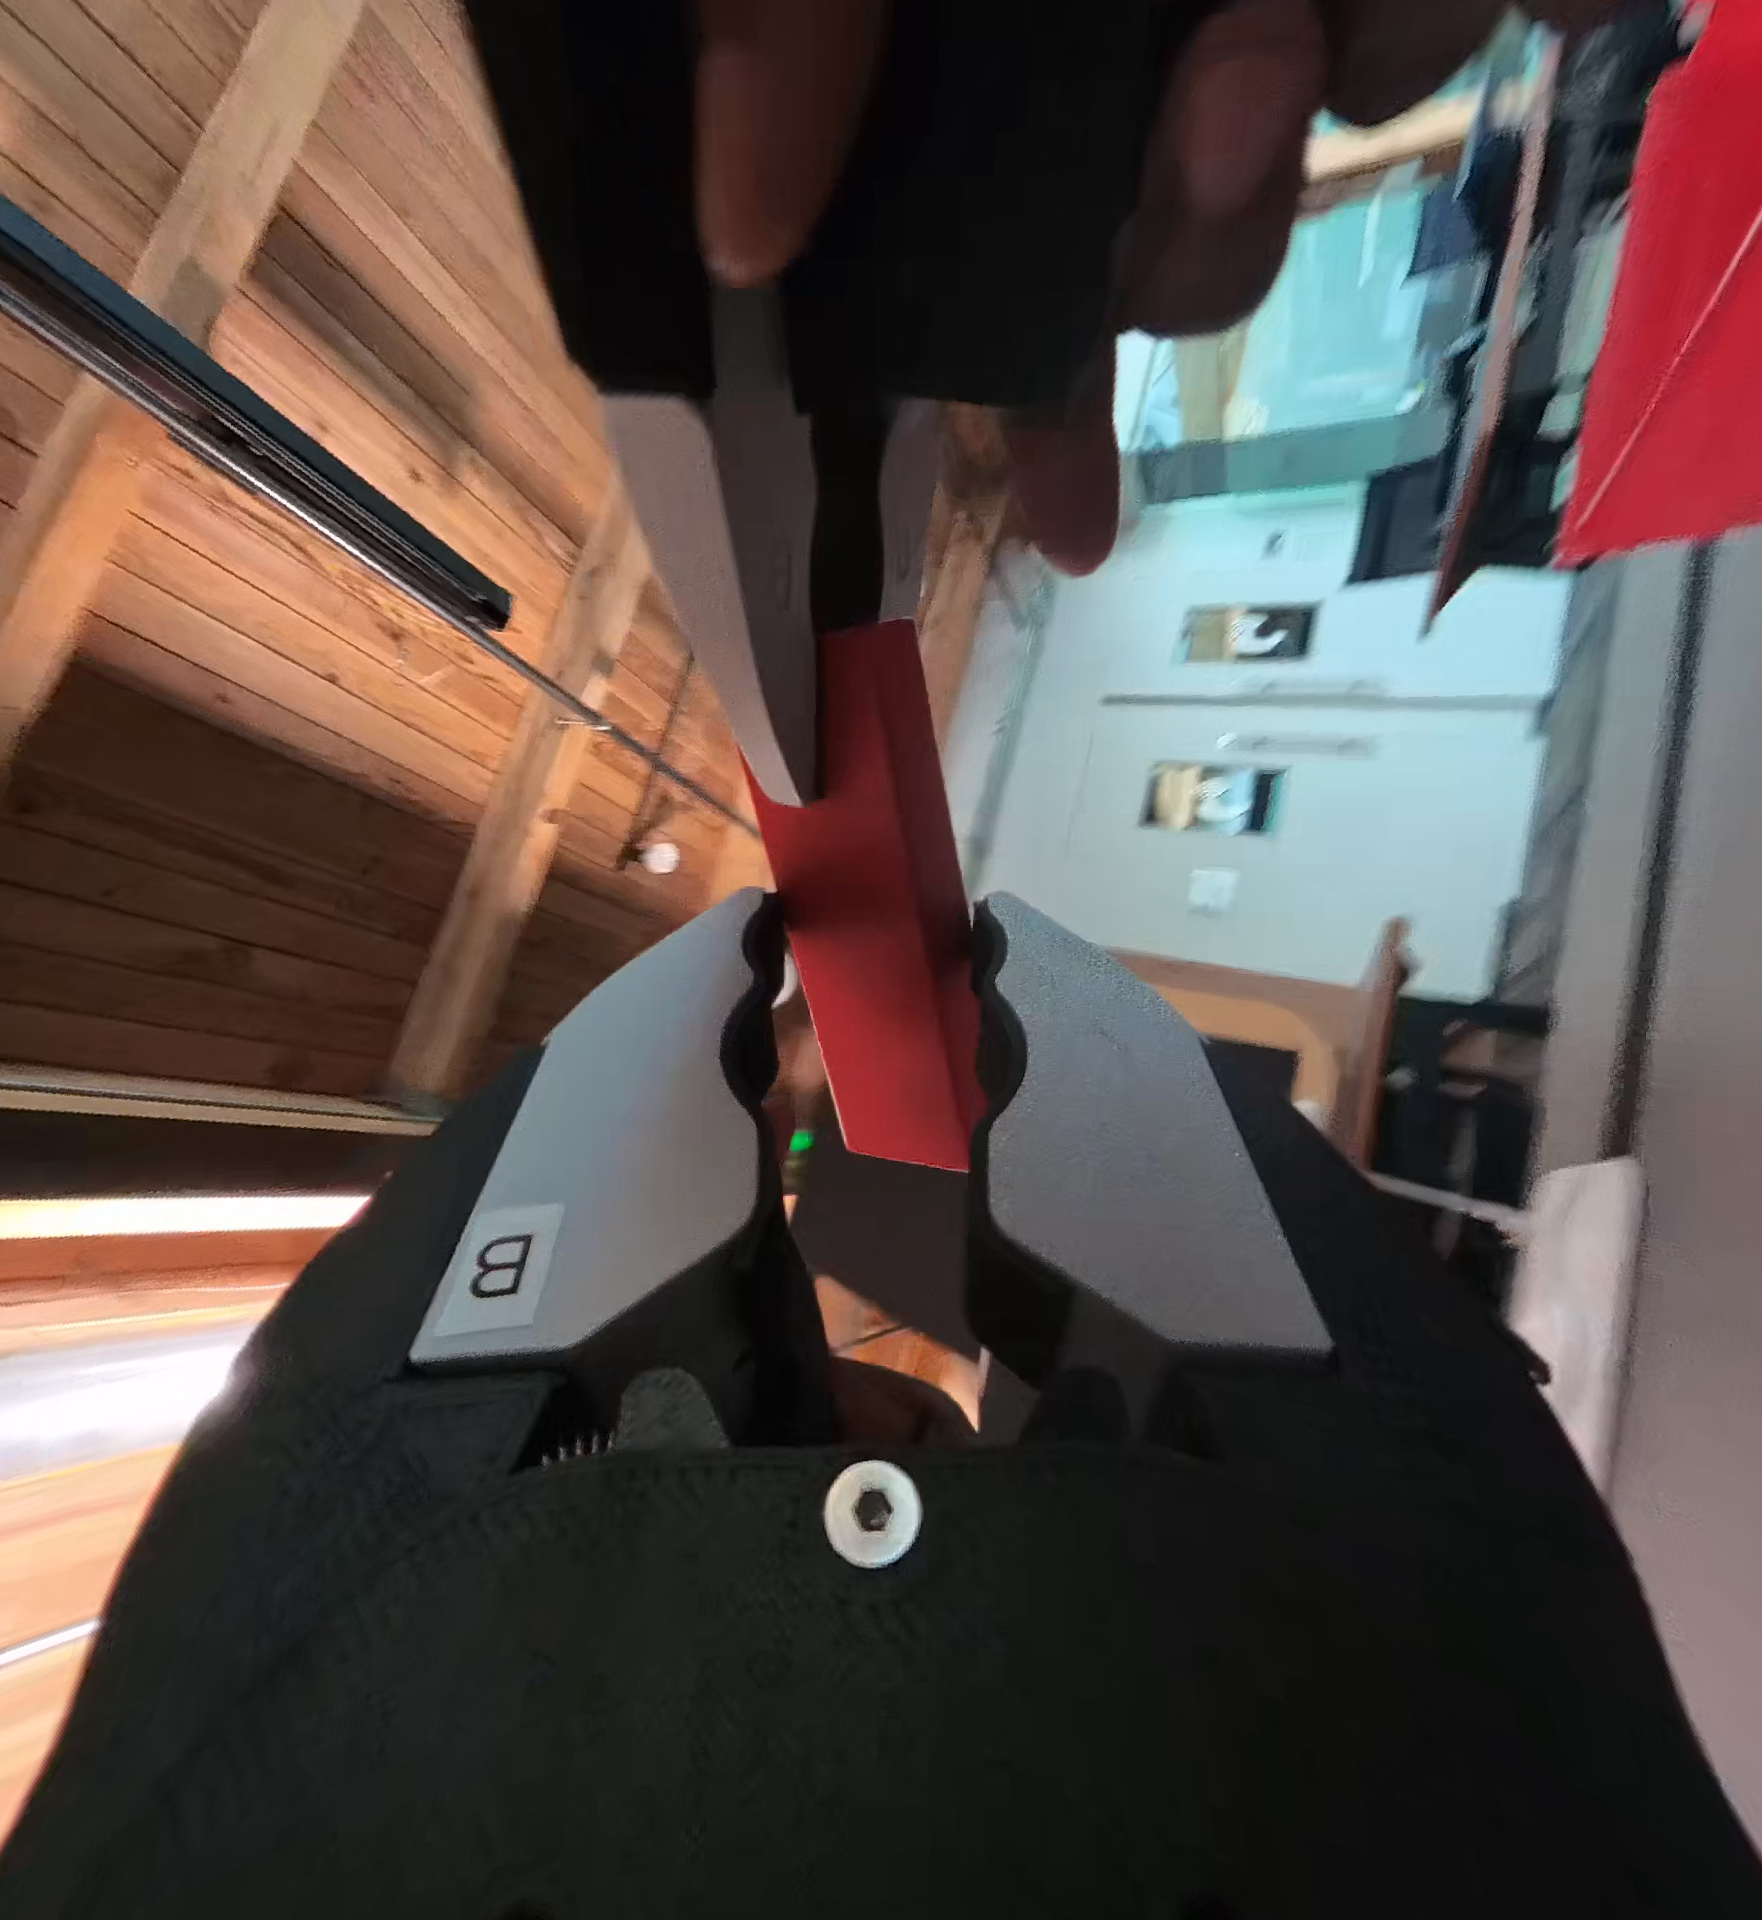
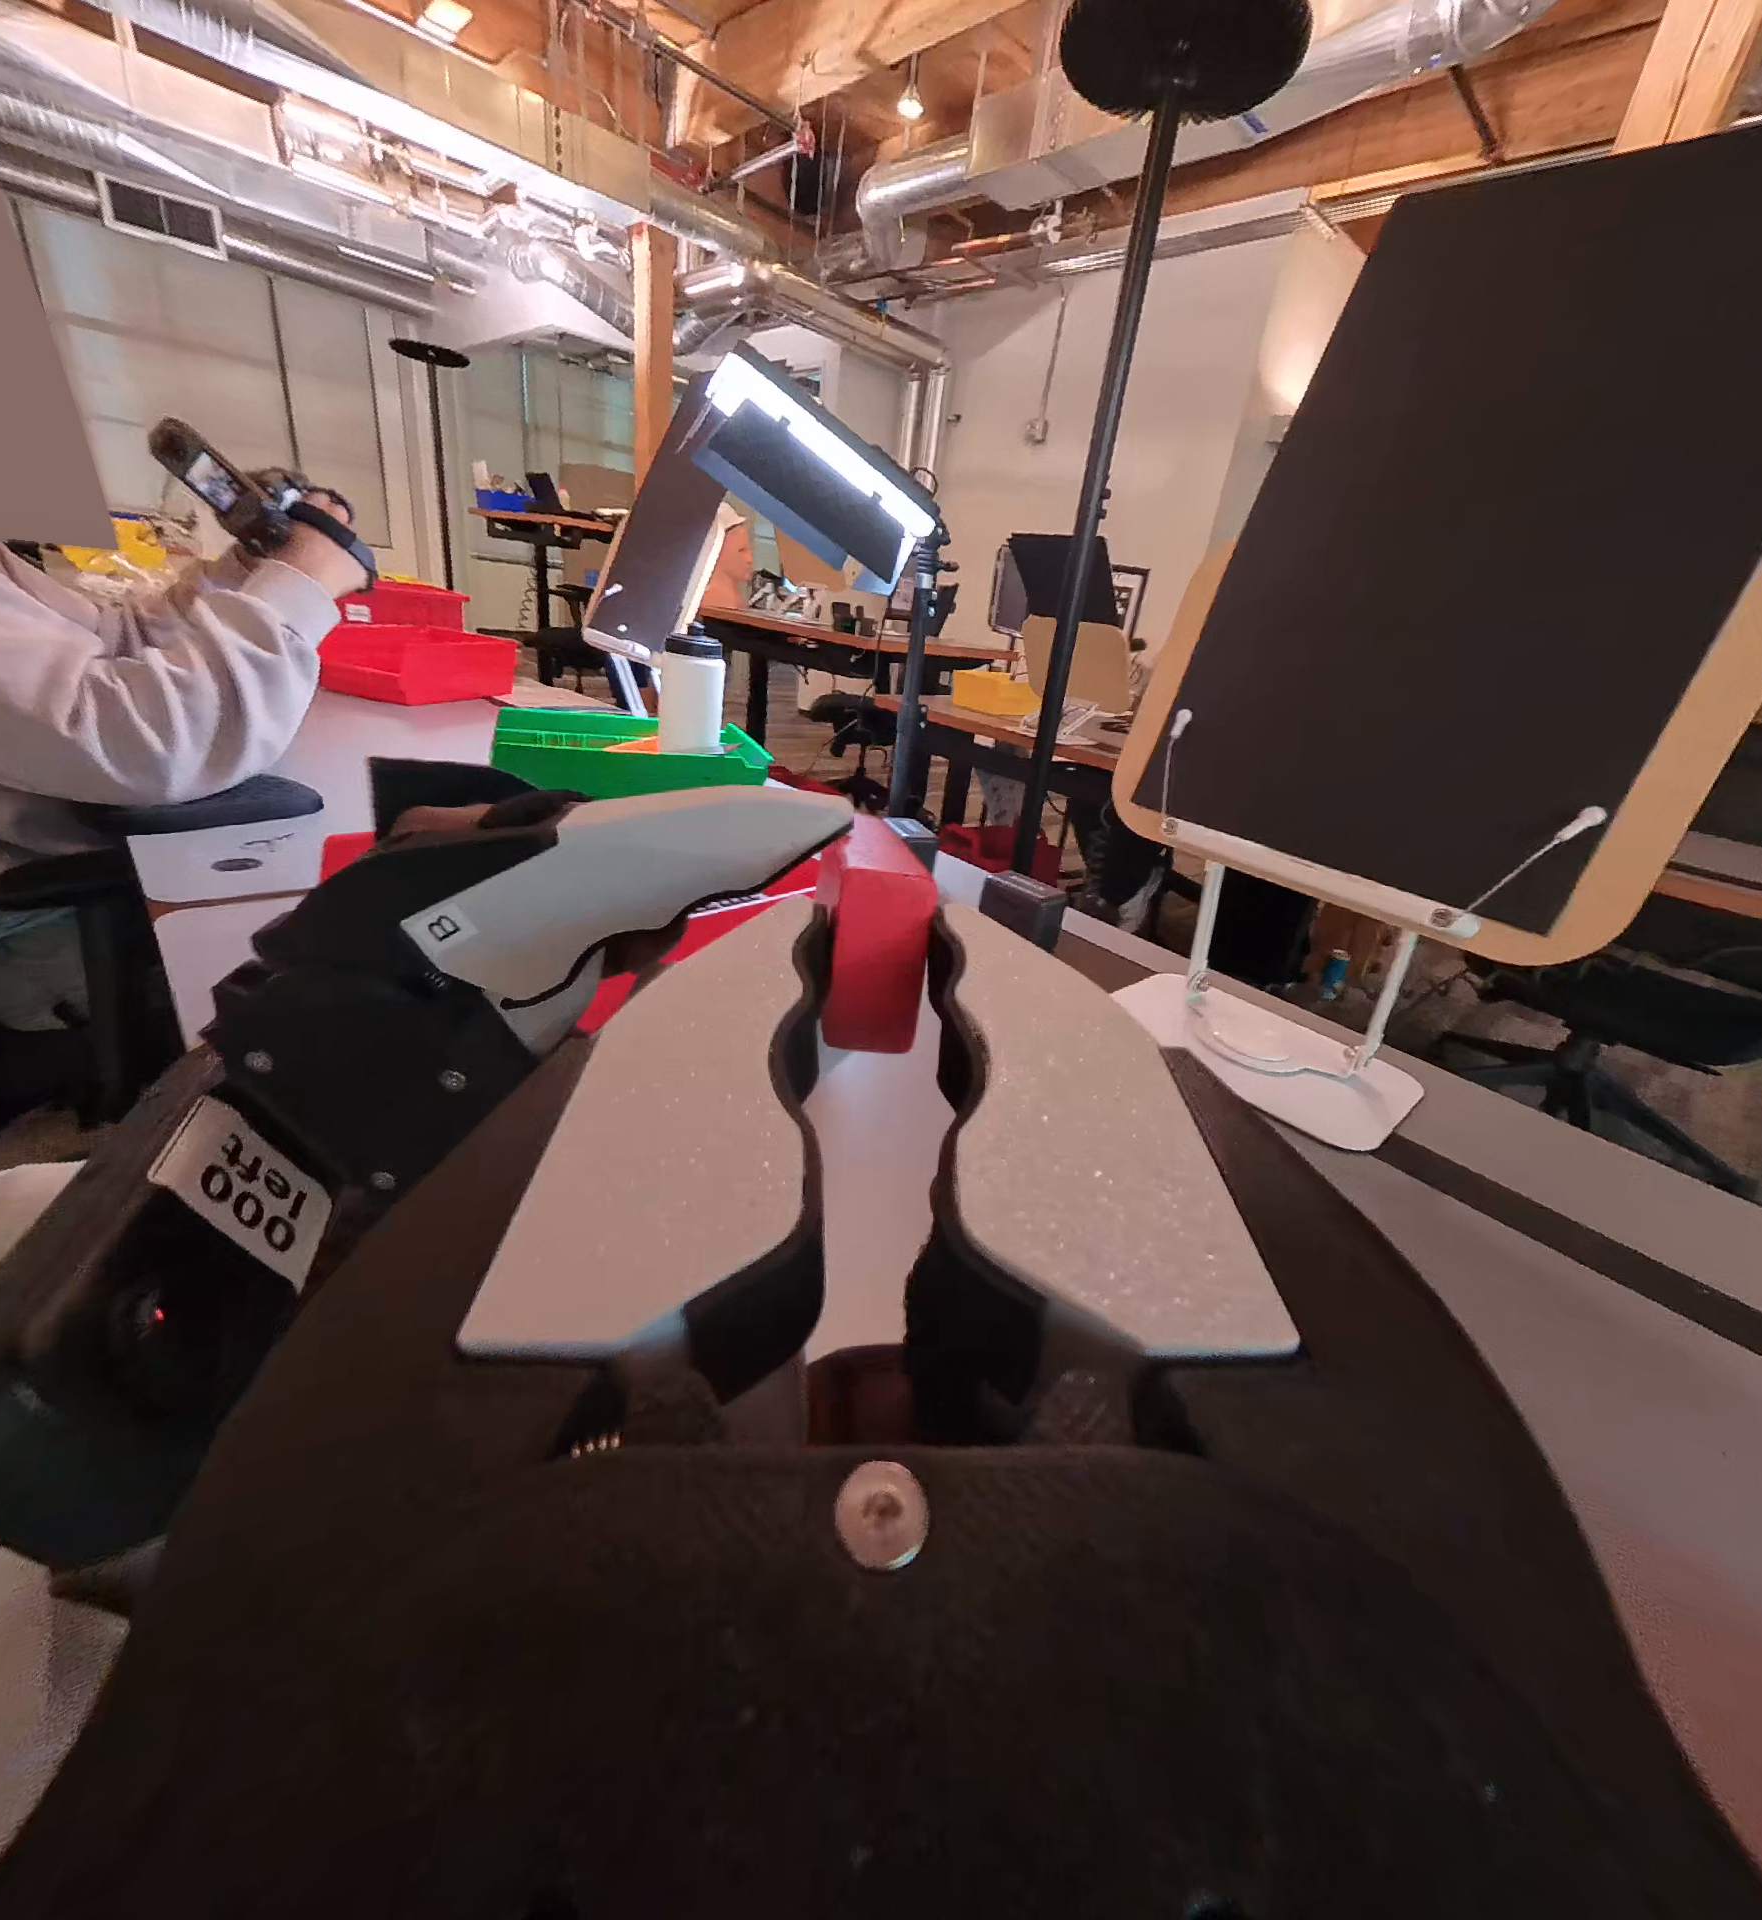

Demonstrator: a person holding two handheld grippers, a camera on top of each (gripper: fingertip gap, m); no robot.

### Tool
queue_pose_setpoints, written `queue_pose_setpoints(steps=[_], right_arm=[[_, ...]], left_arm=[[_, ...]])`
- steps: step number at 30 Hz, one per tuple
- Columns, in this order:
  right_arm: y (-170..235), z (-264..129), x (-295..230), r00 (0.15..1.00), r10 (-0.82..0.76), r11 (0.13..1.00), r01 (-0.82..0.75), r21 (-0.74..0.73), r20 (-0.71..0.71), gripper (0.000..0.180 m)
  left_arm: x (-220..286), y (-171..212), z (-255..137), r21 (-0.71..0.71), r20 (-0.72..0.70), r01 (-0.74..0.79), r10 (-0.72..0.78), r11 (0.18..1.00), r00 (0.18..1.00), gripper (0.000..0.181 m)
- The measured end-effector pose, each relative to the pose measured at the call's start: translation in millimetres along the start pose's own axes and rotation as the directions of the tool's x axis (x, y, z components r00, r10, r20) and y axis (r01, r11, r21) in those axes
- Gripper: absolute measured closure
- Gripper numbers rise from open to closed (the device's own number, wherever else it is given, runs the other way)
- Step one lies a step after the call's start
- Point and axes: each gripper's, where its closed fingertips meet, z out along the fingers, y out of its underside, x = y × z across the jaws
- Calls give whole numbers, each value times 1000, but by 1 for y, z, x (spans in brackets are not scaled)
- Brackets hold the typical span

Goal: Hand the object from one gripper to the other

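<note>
The red object is the landmark here, a small red block with a fold or ridge along it. In the left wrist view the left tool has its two grey fingers on both sides of the red object, and the wavy black pads touch its edges, so the left tool is closed on it. Just above the red object, the right tool comes from the top of this view, with its narrow finger tips meeting the upper end of the red object. A person's hand holds that tool further up, blurred.

In the right wrist view the right tool also grips the red object between the front ends of its fingers, with both pads pressed on its sides. The left tool lies to the left of the red object, and its upper grey finger reaches over the top of it. Below the red object is the pale worktop. To the right of the red object stands a dark board with a wooden frame on a white stand. Behind the red object is a green bin with a white bottle.
</note>
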Motion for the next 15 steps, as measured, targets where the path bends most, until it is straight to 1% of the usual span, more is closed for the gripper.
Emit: queue_pose_setpoints(steps=[1, 2, 3, 4, 5, 6, 7, 8, 9, 10, 11, 12, 13, 15], right_arm=[[-2, -1, 0, 1000, 24, 1000, -24, 10, 19, 163], [-6, -3, 3, 998, 54, 998, -55, 35, 30, 163], [-11, -6, 7, 996, 79, 994, -81, 70, 34, 163], [-16, -10, 11, 994, 103, 989, -107, 99, 49, 163], [-20, -13, 14, 988, 134, 983, -142, 121, 70, 163], [-23, -17, 17, 981, 172, 973, -184, 141, 92, 163], [-28, -21, 20, 972, 204, 961, -223, 165, 120, 163], [-32, -24, 21, 961, 229, 948, -256, 188, 155, 163], [-35, -27, 22, 948, 256, 934, -293, 203, 191, 163], [-37, -29, 21, 931, 284, 920, -332, 209, 229, 163], [-39, -30, 20, 913, 308, 906, -367, 210, 268, 164], [-40, -32, 18, 893, 330, 891, -401, 211, 304, 164], [-41, -32, 17, 873, 354, 876, -435, 208, 335, 164], [-40, -31, 15, 838, 390, 852, -485, 195, 381, 164]], left_arm=[[-1, -2, -1, 19, -23, 101, -101, 995, 995, 146], [-5, -2, -1, 30, -38, 243, -242, 970, 970, 146], [-12, -2, -1, 43, -55, 396, -394, 917, 917, 142], [-20, 0, -2, 54, -80, 545, -540, 837, 838, 135], [-28, 1, -3, 65, -113, 685, -677, 726, 728, 130], [-36, 4, -5, 72, -147, 811, -798, 580, 584, 129], [-45, 8, -6, 69, -179, 914, -896, 399, 405, 129], [-50, 13, -6, 49, -212, 981, -958, 189, 195, 129], [-52, 14, -5, 9, -262, 1000, -965, -27, -24, 129], [-51, 12, -5, -53, -322, 975, -921, -214, -220, 129], [-48, 7, -5, -125, -376, 929, -849, -349, -370, 129], [-44, 2, -5, -187, -414, 879, -777, -438, -475, 128], [-42, -3, -5, -228, -439, 839, -717, -494, -542, 126], [-41, -11, -4, -257, -467, 784, -638, -565, -612, 127]])
